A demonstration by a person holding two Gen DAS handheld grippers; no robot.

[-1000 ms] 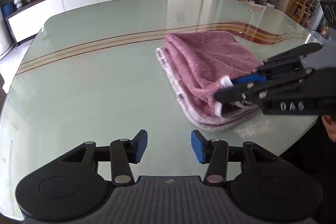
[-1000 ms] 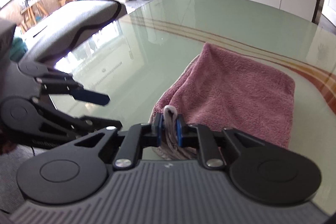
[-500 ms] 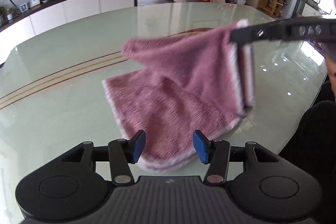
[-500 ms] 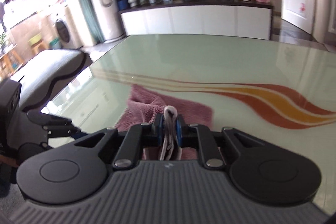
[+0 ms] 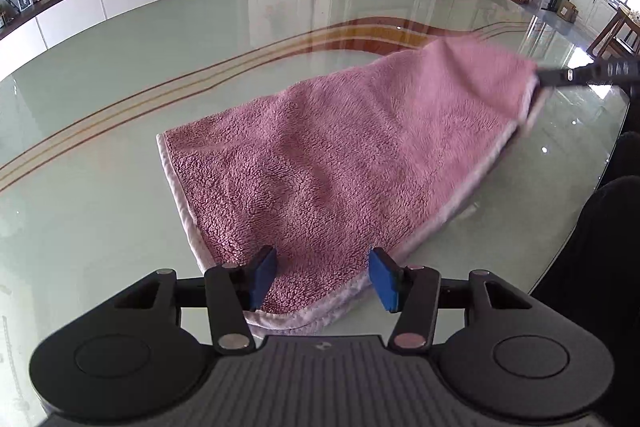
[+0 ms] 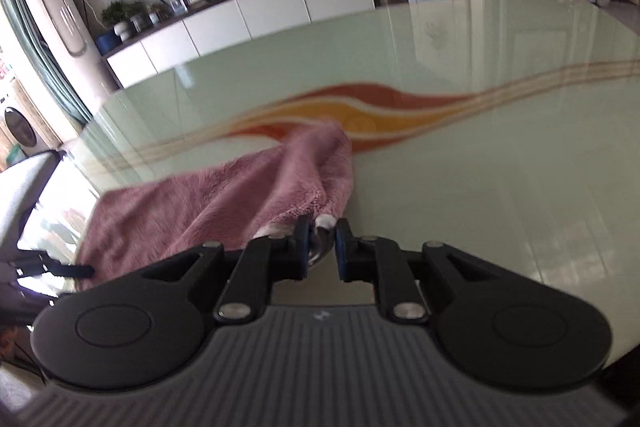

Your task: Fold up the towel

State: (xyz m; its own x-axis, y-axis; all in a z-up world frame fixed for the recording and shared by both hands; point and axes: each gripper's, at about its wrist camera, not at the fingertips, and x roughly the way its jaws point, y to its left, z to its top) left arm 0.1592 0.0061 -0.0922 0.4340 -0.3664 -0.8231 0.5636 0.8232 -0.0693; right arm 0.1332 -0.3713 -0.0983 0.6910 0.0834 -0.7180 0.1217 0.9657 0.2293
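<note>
Currently, snapshot notes:
Towel: pink terry towel point(image 5: 332, 163) lay spread on the glass table point(image 5: 120, 75), one end lifted off the surface.
Right claw point(image 6: 321, 247): nearly closed, clamped on the towel's white-trimmed corner point(image 6: 325, 223), holding it just above the table.
Left claw point(image 5: 322, 277): about half open, jaws had just been opening; blue pads point(image 5: 384, 279) straddled the near hemmed edge, not pressing on it, so nothing gripped.
Key relation: towel's long axis ran from the left claw's near corner diagonally up-right to the right claw point(image 5: 576, 75); near end sat directly under and ahead of the left claw.
Nearer hand: left, for the free near corner.
Judgement: left likely needed to close on that edge.
Containers: none on the table.
</note>
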